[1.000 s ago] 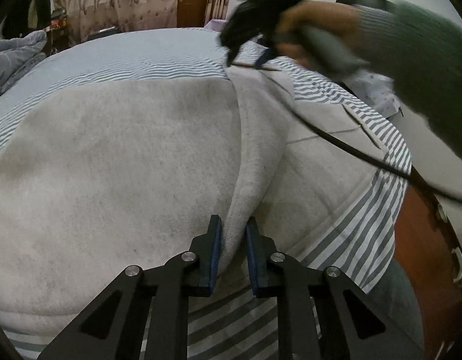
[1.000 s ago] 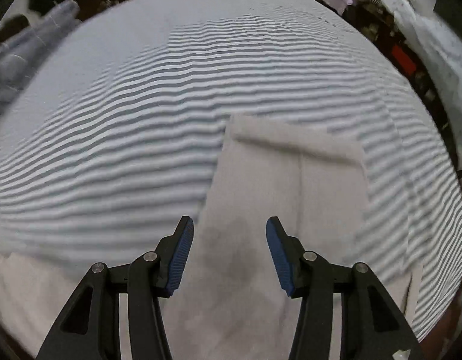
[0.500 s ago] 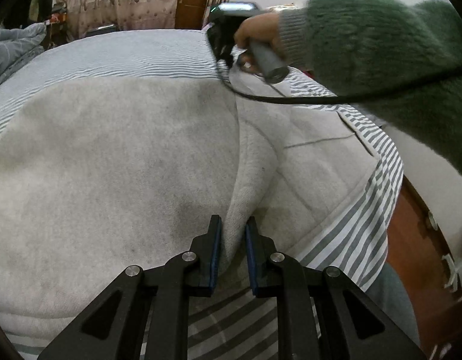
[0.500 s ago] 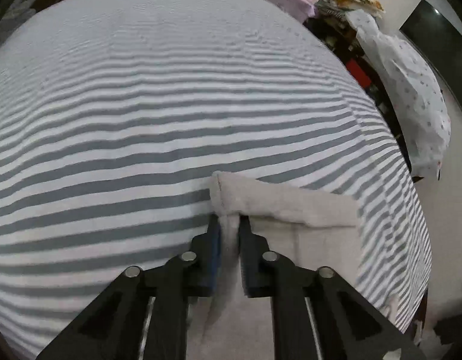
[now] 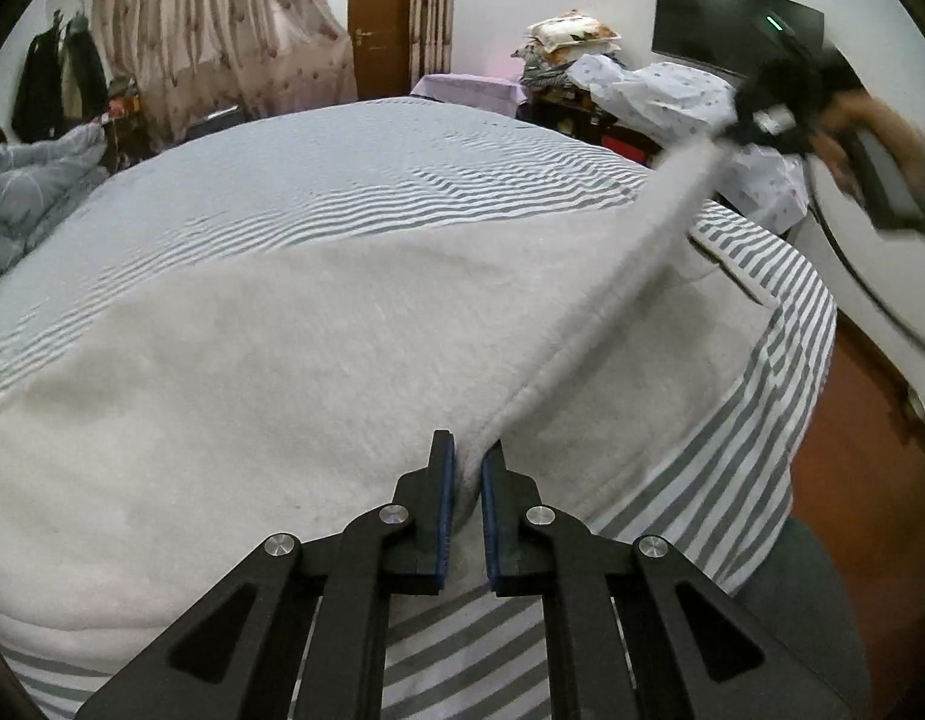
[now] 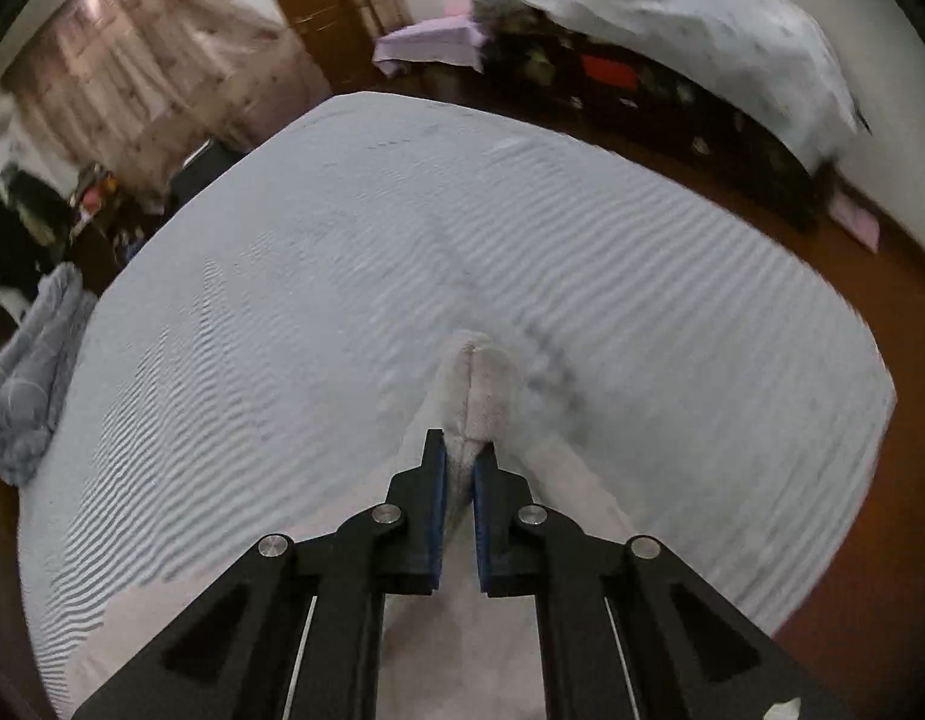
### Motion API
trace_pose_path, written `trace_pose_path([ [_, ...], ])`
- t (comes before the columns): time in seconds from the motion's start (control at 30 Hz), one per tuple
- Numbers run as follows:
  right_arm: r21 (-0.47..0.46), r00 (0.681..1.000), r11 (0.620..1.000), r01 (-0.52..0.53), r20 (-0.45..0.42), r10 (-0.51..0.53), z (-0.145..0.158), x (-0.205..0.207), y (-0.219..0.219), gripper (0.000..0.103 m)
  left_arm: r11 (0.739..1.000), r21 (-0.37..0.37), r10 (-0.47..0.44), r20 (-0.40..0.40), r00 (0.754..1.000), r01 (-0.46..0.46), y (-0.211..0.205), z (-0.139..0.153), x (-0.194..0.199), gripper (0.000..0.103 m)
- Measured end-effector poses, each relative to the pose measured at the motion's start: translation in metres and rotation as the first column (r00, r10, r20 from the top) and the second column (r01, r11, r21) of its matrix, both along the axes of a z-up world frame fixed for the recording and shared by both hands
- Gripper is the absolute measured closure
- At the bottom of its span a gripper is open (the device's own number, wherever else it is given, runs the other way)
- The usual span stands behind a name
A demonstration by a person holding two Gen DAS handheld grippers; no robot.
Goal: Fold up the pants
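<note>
I am pinching pants point(image 5: 270, 372) edge with left gripper point(image 5: 467, 480), near bed point(image 5: 354, 180) edge. Right gripper point(image 6: 459, 480) is pinching far cuff, lifting it off bed. Folding step is going on. Next, I think: carrying cuff over, laying it flat on other end.
</note>
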State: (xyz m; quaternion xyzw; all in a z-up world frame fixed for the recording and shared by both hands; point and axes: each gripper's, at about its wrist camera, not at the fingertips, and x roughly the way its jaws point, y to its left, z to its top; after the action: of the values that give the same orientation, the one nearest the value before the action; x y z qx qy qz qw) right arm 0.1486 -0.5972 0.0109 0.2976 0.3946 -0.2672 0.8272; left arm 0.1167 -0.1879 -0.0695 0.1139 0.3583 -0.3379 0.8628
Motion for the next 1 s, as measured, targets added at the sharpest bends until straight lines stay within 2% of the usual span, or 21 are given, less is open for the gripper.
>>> trace_pose_path([
  [0.13, 0.111, 0.999, 0.993, 0.041, 0.011, -0.043, -0.041, -0.055, -0.011, 0.097, 0.999, 0.048, -0.023, 0.022, 0.999, 0.022, 0.002, 0.001, -0.011, 0.095],
  [0.3, 0.194, 0.997, 0.979, 0.070, 0.005, -0.072, -0.091, -0.087, -0.021, 0.097, 0.993, 0.107, -0.053, 0.042, 0.998, 0.049, -0.002, -0.005, -0.024, 0.095],
  [0.43, 0.222, 0.996, 0.972, 0.081, 0.011, -0.086, -0.104, -0.099, -0.016, 0.097, 0.988, 0.142, -0.074, 0.057, 0.996, 0.065, -0.006, -0.008, -0.033, 0.095],
  [0.57, 0.206, 0.997, 0.975, 0.077, -0.019, -0.074, -0.122, -0.111, -0.008, 0.095, 0.982, 0.182, -0.070, 0.053, 0.996, 0.059, -0.014, -0.018, -0.036, 0.095],
  [0.73, 0.186, 0.996, 0.980, 0.069, -0.064, -0.058, -0.132, -0.104, -0.010, 0.085, 0.978, 0.205, -0.053, 0.013, 0.998, 0.050, -0.022, -0.032, -0.029, 0.094],
  [0.8, 0.160, 0.993, 0.984, 0.075, -0.105, -0.058, -0.133, -0.102, -0.010, 0.062, 0.976, 0.216, -0.040, 0.000, 0.999, 0.039, -0.027, -0.035, -0.025, 0.093],
  [0.83, 0.152, 0.991, 0.985, 0.084, -0.116, -0.067, -0.133, -0.103, -0.011, 0.059, 0.976, 0.216, -0.035, -0.007, 0.999, 0.035, -0.029, -0.036, -0.024, 0.092],
  [1.0, 0.192, 0.991, 0.974, 0.120, -0.078, -0.107, -0.125, -0.117, -0.014, 0.058, 0.984, 0.177, -0.014, -0.061, 0.998, 0.024, -0.029, -0.027, -0.018, 0.086],
])
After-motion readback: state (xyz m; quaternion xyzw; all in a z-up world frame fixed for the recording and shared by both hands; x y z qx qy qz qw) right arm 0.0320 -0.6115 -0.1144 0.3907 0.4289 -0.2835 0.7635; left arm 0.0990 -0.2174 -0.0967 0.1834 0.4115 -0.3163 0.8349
